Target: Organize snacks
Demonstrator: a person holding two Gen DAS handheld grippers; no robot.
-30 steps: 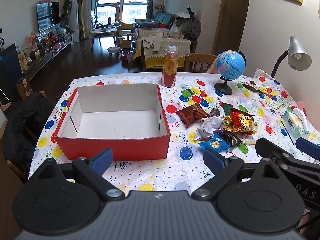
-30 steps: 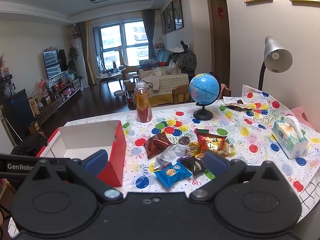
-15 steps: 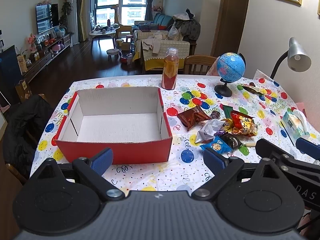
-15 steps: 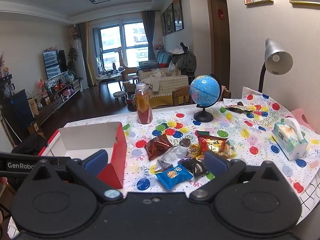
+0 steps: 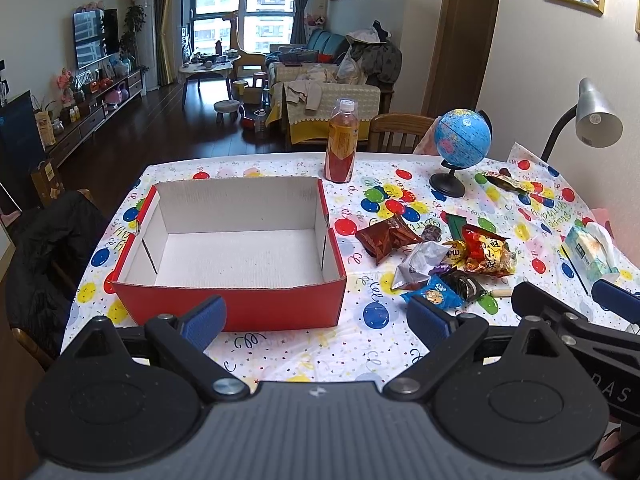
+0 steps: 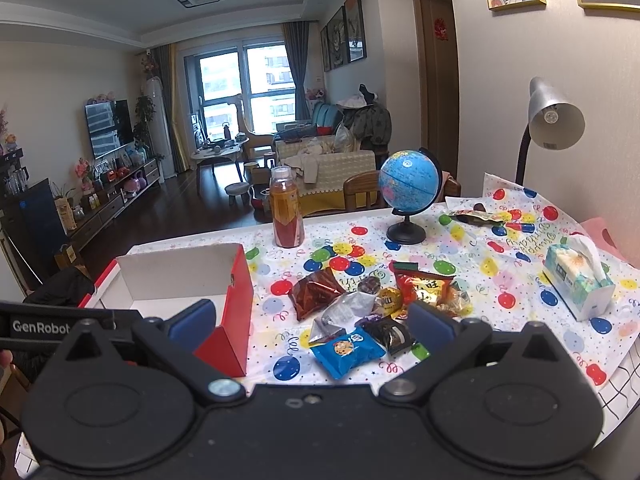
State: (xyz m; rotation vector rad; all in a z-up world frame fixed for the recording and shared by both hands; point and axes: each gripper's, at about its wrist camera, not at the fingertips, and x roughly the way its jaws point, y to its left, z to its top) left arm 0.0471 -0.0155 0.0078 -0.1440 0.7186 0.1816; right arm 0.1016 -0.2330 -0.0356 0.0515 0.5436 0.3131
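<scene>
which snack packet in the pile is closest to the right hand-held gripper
The blue cookie packet, at the pile's near edge just ahead of the open right hand-held gripper. The brown packet and red packet lie farther back.

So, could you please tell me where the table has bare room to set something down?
Free: inside the red cardboard box, and the cloth between the orange drink bottle and blue globe. Crowded: the snack packet pile right of the box.
</scene>
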